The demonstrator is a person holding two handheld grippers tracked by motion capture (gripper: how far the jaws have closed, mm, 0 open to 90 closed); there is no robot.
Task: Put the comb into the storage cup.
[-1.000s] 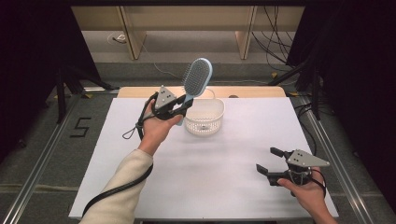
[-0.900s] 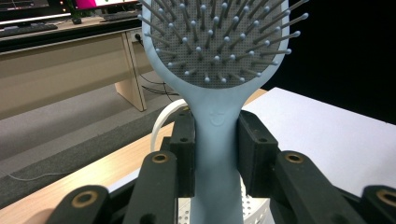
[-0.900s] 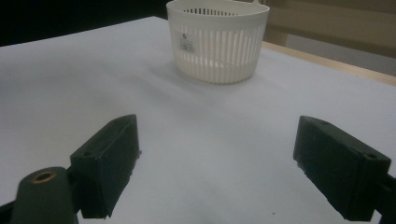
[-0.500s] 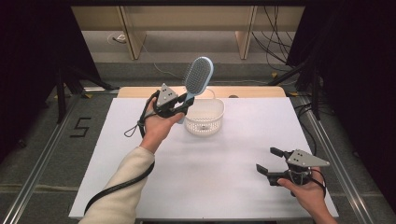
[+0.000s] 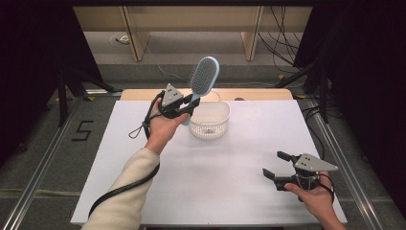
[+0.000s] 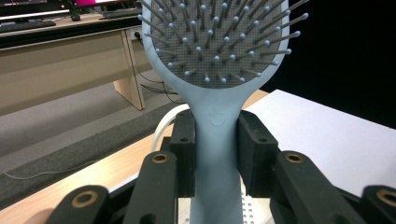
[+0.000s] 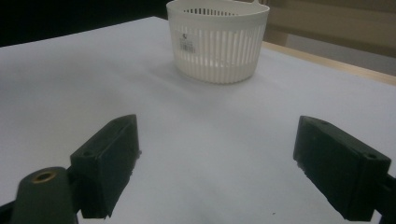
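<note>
White tabletop (image 5: 201, 182) carries 1 slotted basket (image 5: 209, 120). Beside it, the left gripper (image 5: 190, 103) clamps a blue hairbrush (image 5: 203, 76) upright by its handle; lowered off-centre, the brush could tip the basket. The right gripper (image 5: 277, 165) gapes empty, well apart.

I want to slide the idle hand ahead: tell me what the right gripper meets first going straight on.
Likely the white slotted basket. The right gripper, jaws open, points across bare white table toward it, though depth is hard to judge.
</note>
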